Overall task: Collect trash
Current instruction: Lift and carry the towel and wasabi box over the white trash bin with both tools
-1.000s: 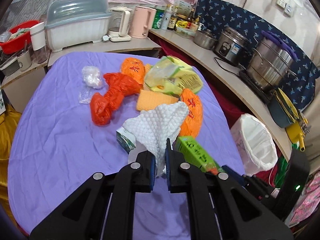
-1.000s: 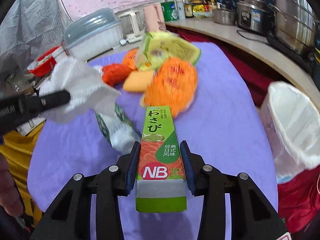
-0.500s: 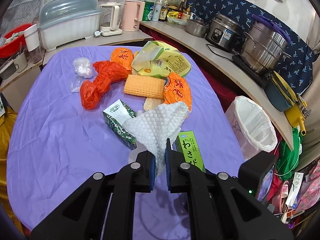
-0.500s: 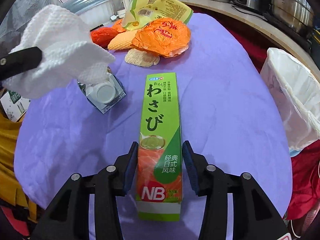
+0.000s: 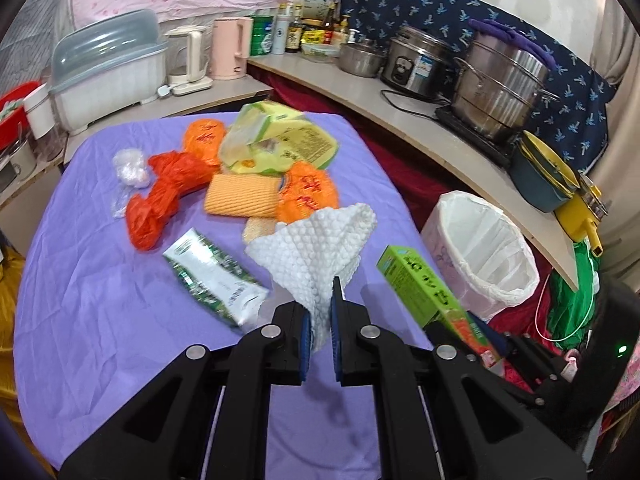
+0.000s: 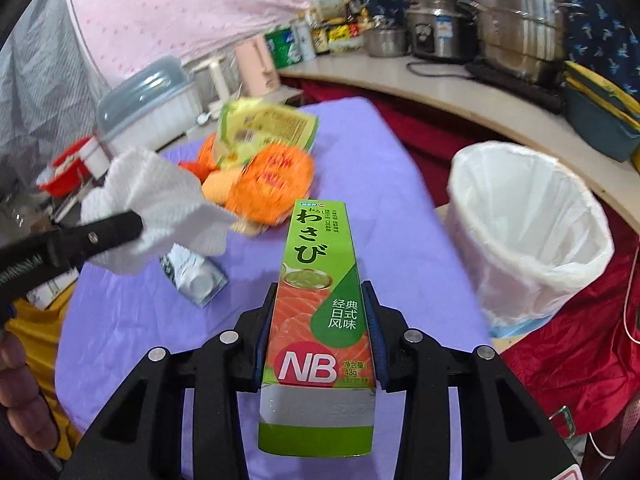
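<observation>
Lifted off the worktop [image 5: 100, 320]: wasabi box [image 6: 320, 300] clamped in right hand-held gripper [image 6: 320, 332], paper towel [image 5: 316, 248] pinched in left hand-held gripper [image 5: 319, 320]; bin [image 6: 528, 232] to their right visibly empty, wrappers [image 5: 248, 172] ahead uncollected.

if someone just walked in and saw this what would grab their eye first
Probably the bright green wasabi box clamped lengthwise in the right gripper, and the white paper towel bunched in the shut left gripper, both held above the purple tablecloth. Next, the orange and yellow wrappers piled at the table's far side, and the white-lined trash bin standing off the table's right edge.
</observation>
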Action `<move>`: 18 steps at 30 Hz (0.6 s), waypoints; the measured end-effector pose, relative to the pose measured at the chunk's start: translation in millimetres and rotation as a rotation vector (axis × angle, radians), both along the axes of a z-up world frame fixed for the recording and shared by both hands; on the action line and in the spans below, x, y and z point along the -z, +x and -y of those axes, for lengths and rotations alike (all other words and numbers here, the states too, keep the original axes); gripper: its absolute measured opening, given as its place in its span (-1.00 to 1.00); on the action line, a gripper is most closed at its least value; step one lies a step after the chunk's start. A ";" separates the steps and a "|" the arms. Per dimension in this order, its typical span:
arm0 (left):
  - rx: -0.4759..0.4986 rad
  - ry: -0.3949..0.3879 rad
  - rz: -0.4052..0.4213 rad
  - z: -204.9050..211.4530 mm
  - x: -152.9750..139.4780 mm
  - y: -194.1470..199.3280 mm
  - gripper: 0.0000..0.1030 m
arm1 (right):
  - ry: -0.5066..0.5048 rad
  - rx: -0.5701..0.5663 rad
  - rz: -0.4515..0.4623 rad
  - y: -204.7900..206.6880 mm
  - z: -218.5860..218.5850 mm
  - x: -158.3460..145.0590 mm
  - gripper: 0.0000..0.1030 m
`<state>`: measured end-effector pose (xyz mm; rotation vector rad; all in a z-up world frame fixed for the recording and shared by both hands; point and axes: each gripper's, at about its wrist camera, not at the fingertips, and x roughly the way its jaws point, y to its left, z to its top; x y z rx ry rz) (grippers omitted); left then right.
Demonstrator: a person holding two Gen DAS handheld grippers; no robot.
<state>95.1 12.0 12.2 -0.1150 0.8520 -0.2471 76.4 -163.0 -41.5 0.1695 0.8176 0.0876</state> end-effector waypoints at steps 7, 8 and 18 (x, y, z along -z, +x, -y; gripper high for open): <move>0.098 -0.016 0.016 54.1 -11.7 13.4 -0.85 | 0.009 0.154 0.077 -10.9 70.2 -27.7 -0.28; 0.121 -0.022 0.017 65.7 -13.6 16.5 -0.85 | 0.012 0.176 0.082 -11.9 79.5 -28.5 -0.28; 0.294 -0.096 -0.010 162.4 -21.4 42.0 -0.84 | 0.023 0.386 0.078 -33.3 167.8 -18.2 -0.28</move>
